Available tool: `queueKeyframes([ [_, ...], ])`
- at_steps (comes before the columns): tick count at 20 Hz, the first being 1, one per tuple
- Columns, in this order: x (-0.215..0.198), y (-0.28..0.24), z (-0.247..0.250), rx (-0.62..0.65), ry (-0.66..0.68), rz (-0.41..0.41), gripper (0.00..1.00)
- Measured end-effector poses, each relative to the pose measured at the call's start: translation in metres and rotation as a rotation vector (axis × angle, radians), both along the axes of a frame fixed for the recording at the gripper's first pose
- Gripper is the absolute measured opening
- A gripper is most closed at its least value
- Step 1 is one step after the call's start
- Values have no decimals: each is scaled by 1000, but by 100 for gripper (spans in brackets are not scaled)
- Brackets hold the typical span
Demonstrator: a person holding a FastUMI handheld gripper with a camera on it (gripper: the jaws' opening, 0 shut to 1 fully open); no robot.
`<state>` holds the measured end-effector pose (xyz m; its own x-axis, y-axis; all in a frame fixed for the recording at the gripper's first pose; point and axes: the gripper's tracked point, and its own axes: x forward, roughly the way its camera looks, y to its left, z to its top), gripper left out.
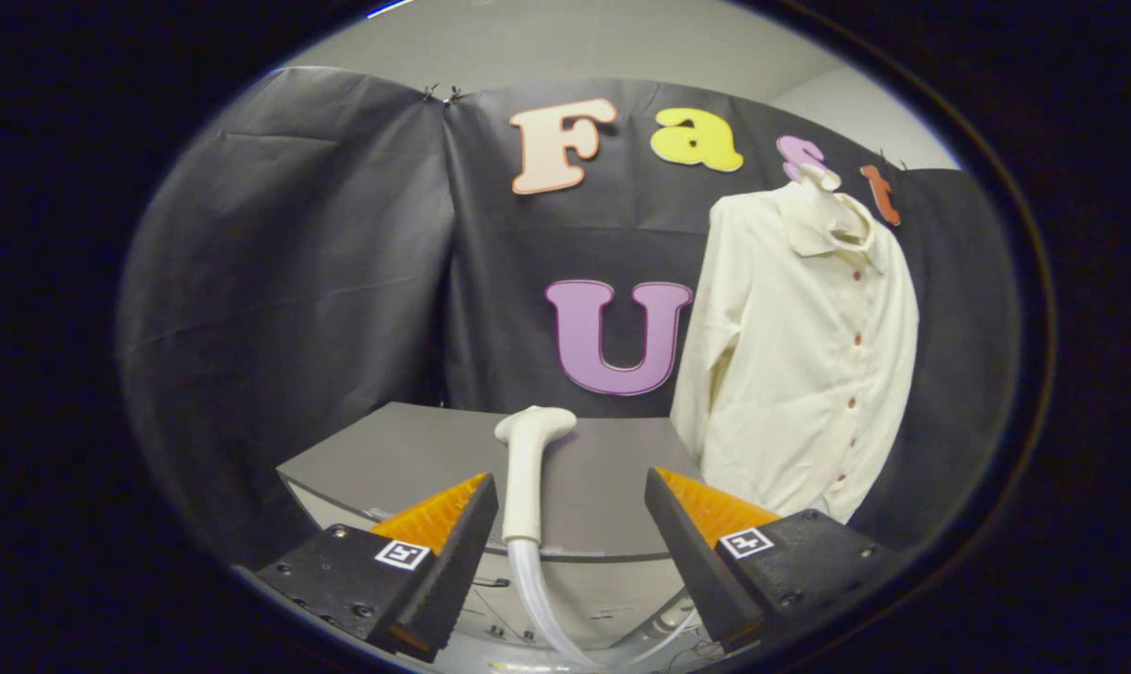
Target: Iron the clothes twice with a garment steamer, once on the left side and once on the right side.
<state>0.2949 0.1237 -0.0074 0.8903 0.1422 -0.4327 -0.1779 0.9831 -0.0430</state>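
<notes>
Spread wide and empty, gripper [570, 524] fingers are seen flanking the upright steamer handle [528, 473] — nearer the left finger — shirt [800, 356] hung beyond, rightward.

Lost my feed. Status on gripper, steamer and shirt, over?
Gripper open, fingers either side of steamer head, not touching. Shirt hanging beyond, to the right. Nothing between.
</notes>
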Motion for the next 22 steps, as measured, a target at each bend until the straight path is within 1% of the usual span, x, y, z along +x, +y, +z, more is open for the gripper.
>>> queueKeyframes([
  [3,30,28,-40,-46,172,55,98],
  [4,43,34,-51,-69,195,65,98],
  [5,53,37,-63,-124,225,92,98],
  [7,72,32,-82,-248,253,92,98],
  [8,79,37,-88,-258,265,107,98],
  [9,89,41,-93,-249,276,115,98],
  [11,107,41,-92,-221,287,85,98],
  [15,97,39,-114,-198,521,72,98],
  [17,94,42,-114,-164,598,33,99],
  [18,91,44,-114,-148,640,-3,98],
  [19,91,52,-112,-120,667,-3,85],
  [20,92,56,-113,-122,682,2,72],
  [22,84,54,-129,-168,745,37,47],
])
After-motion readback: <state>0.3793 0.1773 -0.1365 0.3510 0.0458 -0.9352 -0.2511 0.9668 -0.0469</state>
